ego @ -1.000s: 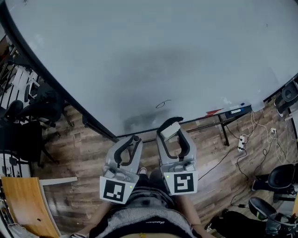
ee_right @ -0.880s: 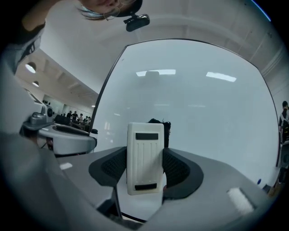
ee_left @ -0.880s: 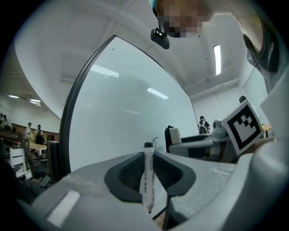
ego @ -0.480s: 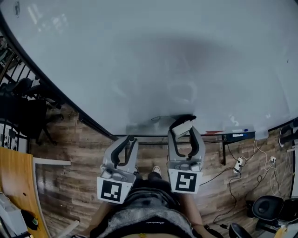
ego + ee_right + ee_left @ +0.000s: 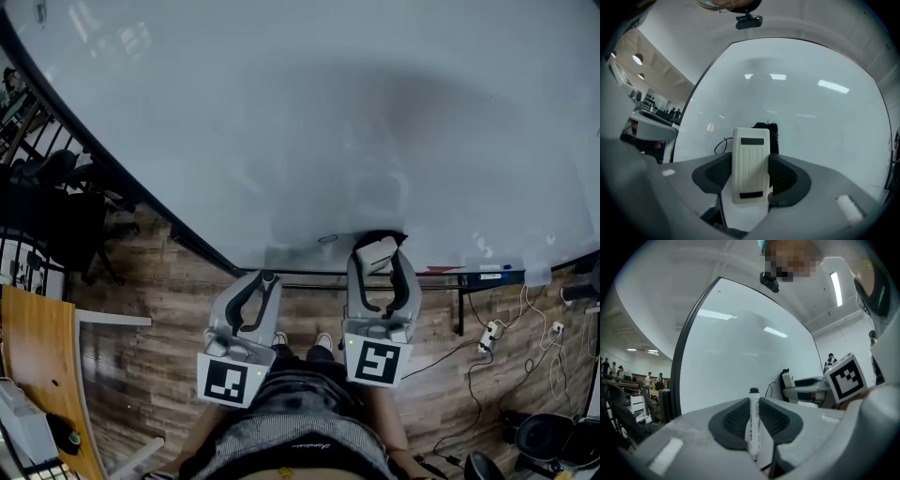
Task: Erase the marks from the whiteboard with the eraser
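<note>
the right gripper (image 5: 380,247) is gripping the eraser (image 5: 750,164), its jaws clenched on the two long sides of the pale ribbed body. the eraser is pointing away toward the whiteboard (image 5: 281,122), and its dark felt end is sitting at the low edge of the board, apparently against the surface. a small looped pen mark (image 5: 327,239) is lying just left of the eraser on the board. a faint grey smudge is spreading over the board above it.

the left gripper (image 5: 263,283) is hanging left of the right one, lower and nearer the person, over the wooden floor (image 5: 141,366). its jaws are clamped on a white marker (image 5: 753,425), which is standing upright between the pads with its dark cap toward the board. the marker is staying short of the board.
</note>
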{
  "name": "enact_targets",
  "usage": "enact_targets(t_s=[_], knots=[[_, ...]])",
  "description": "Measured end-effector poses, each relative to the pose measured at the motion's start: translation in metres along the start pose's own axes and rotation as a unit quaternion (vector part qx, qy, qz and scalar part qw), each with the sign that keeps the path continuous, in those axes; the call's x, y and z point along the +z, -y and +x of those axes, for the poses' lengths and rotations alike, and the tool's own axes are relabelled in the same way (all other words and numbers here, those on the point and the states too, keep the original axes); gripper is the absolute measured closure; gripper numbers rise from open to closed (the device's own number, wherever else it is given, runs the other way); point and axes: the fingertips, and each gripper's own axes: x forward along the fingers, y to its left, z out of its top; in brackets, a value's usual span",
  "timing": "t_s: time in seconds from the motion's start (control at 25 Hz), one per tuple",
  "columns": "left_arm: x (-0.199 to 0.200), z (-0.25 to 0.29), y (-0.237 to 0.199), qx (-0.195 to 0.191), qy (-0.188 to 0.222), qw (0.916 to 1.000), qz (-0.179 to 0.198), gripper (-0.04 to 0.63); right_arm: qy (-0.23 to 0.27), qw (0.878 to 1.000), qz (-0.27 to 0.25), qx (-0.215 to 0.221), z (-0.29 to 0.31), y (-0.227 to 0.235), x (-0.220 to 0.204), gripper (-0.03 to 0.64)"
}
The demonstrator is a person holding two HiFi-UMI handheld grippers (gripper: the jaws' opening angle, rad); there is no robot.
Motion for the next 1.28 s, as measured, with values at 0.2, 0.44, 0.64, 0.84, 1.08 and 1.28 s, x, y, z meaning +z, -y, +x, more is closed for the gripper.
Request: enact_targets(t_s=[0.2, 0.44, 0.64, 0.84, 1.08, 1.28], knots=[[-0.004, 0.001, -0.005, -0.007, -0.007, 0.9999, -0.003, 0.52, -0.003, 1.0, 0.011, -0.003, 0.002, -0.003, 0.001, 0.37], [-0.004, -0.001, -0.01, -0.014, -0.005, 0.9999, -0.008, 0.52, 0.001, 1.0, 0.009, 0.014, 0.006, -0.023, 0.008, 0.37], [-0.008, -0.007, -0.02, -0.013, -0.005, 0.9998, -0.013, 0.52, 0.001, 1.0, 0.009, 0.021, 0.009, -0.038, 0.01, 0.37], [-0.013, -0.013, -0.032, -0.008, -0.013, 0.9998, -0.014, 0.52, 0.009, 1.0, 0.011, 0.028, 0.012, -0.052, 0.016, 0.37], [-0.016, -0.02, -0.048, -0.003, -0.015, 0.9998, -0.016, 0.52, 0.02, 0.998, 0.017, 0.05, 0.018, -0.081, 0.024, 0.37], [-0.017, -0.026, -0.063, -0.001, -0.012, 0.9998, -0.014, 0.52, 0.017, 0.996, 0.013, 0.09, 0.026, -0.116, 0.028, 0.37]])
